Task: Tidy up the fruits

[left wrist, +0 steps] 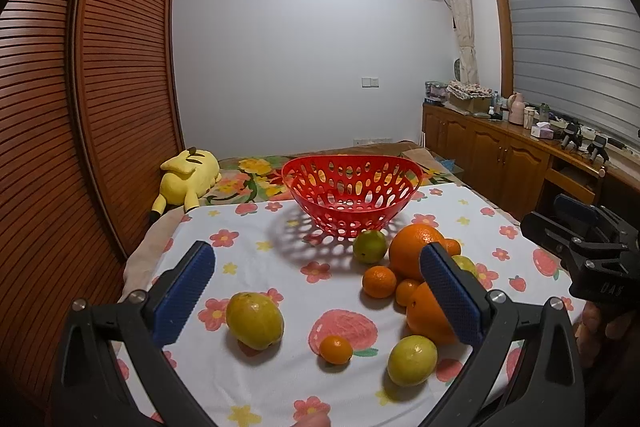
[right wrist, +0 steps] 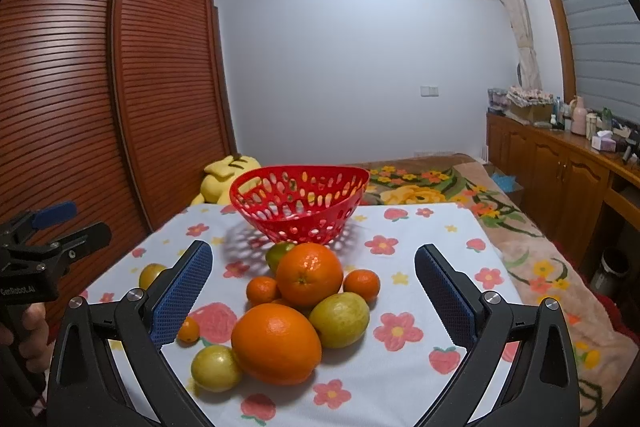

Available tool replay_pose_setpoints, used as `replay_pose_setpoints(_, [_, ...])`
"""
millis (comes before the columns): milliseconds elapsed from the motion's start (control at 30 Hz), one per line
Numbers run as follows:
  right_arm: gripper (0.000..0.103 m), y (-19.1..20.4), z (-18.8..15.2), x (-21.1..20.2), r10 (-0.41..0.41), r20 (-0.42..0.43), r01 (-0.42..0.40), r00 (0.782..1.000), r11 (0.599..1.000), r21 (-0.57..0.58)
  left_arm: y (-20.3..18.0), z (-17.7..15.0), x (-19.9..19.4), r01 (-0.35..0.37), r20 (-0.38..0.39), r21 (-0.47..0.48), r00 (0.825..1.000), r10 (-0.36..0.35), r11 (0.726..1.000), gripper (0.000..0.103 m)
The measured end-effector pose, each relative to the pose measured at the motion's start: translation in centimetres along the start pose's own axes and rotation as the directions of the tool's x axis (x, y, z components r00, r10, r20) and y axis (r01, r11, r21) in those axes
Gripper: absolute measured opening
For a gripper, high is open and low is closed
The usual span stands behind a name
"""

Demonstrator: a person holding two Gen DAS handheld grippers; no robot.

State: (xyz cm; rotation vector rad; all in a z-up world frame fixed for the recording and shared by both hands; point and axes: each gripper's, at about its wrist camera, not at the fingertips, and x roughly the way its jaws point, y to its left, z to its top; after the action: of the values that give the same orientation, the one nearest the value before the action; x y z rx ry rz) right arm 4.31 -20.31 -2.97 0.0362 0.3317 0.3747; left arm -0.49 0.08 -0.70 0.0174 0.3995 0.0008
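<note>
both grippers held open above loose fruit, basket empty

the red perforated plastic basket (left wrist: 352, 197) stands at the far end of the table under a white cloth printed with flowers and strawberries (left wrist: 256, 259), and nothing lies in it. the fruit sits on the cloth in front of it — a large round orange (right wrist: 309, 274) just before the basket, a second large orange (right wrist: 276, 343) nearer the cameras, a yellow-green pear-shaped fruit (right wrist: 339, 319) touching both, and small tangerines (right wrist: 362, 285) tucked around them. a small yellow-green round fruit (right wrist: 216, 367) rests against the nearer orange. in the left wrist view an oval yellow-green fruit (left wrist: 255, 319) lies apart to the left, with a tiny orange kumquat (left wrist: 336, 349) between it and the cluster.

the left gripper (left wrist: 316, 299) hovers with its blue-padded jaws spread wide, holding nothing. the right gripper (right wrist: 314, 297) is likewise wide open and empty — the fruit cluster shows between its jaws, untouched. a yellow plush toy (left wrist: 188, 179) lies on the bed beyond the table.
</note>
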Motion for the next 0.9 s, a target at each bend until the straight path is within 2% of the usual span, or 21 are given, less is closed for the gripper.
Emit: replay_pose_setpoints(900, [0.103, 0.4, -0.05, 0.03, 0.0, -0.002, 0.0, 1.0, 1.0, -0.011, 0.01, 0.41, -0.47, -0.002, 0.016, 0.003, 1.0, 0.002, 1.0, 0.103])
